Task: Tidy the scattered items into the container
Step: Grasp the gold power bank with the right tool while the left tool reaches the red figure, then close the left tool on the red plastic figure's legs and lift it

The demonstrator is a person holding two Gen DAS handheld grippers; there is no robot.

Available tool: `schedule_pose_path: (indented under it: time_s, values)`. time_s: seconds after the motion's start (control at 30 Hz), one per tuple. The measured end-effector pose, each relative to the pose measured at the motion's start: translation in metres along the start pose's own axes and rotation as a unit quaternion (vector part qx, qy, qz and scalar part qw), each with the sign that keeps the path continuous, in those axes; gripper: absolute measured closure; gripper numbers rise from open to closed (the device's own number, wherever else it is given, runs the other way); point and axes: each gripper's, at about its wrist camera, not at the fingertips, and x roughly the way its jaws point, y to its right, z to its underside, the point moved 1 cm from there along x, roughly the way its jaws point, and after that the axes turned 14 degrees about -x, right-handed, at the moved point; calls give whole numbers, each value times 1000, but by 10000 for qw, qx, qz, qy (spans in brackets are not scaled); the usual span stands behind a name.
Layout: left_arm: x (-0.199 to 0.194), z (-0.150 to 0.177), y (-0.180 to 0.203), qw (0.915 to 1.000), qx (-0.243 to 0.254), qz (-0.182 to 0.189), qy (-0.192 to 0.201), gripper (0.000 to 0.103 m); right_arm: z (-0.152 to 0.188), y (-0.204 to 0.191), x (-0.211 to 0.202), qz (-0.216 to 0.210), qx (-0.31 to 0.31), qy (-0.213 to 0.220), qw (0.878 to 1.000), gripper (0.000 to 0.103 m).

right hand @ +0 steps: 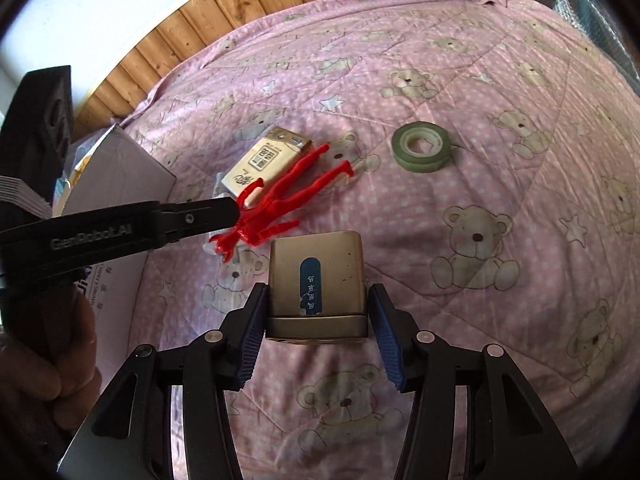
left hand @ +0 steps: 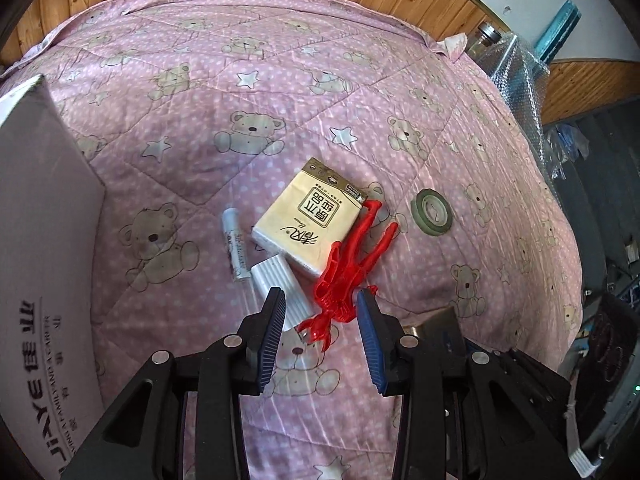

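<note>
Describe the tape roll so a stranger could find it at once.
Start at the pink bear-print quilt covering the bed. The scattered items lie near its middle; the tape roll lies flat alone, on the far side of the red clip from the cardboard box. It is the only ring there: dull green with a pale core and an open hole.

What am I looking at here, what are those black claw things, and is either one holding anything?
No robot: a person holds two hand-held grippers, each carrying a camera that looks along its fingers. In the left view, the left gripper hovers open over a red plastic clothes peg. In the right view, the right gripper brackets a gold metal tin, its fingers not clearly clamped. On the pink bear-print quilt also lie a yellow tissue pack, a white tube, a green tape roll and a white cardboard box.
</note>
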Motion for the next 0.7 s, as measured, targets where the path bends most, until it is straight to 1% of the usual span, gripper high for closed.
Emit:
schedule_pose_path:
  time_s: [0.03, 0.13, 0.17, 0.27, 0.3, 0.33, 0.4, 0.47, 0.53, 0.63, 0.7]
  values:
    - [2, 0, 4, 9998, 96, 16, 154, 64, 3, 5, -2, -1, 75, 0, 10000, 50]
    - [9, -3, 13, 9991, 330, 49, 276, 64, 11, 17, -8, -15, 247, 37, 9997, 50]
    - [12, -3, 16, 9988, 397, 80, 274, 64, 13, 20, -10, -21, 295, 46, 9996, 50]
    - [26, 5, 25, 9982, 584, 144, 45, 64, 17, 27, -14, -16, 403, 85, 9992, 50]
    - [30, 11, 28, 9976, 676, 149, -13, 66, 18, 30, -15, -20, 441, 96, 9990, 50]
    - [34, 16, 31, 9970, 758, 140, -77, 73, 19, 32, -17, -12, 477, 118, 9988, 50]
    - [38, 26, 36, 9960, 881, 104, -85, 81, 20, 37, -20, -3, 554, 144, 9984, 50]
    - [40, 32, 39, 9952, 970, 133, -66, 81, 22, 42, -22, 33, 591, 153, 9981, 50]
    - [42, 33, 41, 9956, 927, 118, -48, 80, 26, 47, -24, 13, 621, 171, 9979, 50]
    - [49, 26, 44, 9965, 826, 84, -26, 72, 28, 48, -24, 1, 609, 202, 9979, 50]
    - [53, 26, 54, 9950, 991, 69, 25, 69, 29, 48, -24, 9, 593, 219, 9980, 50]
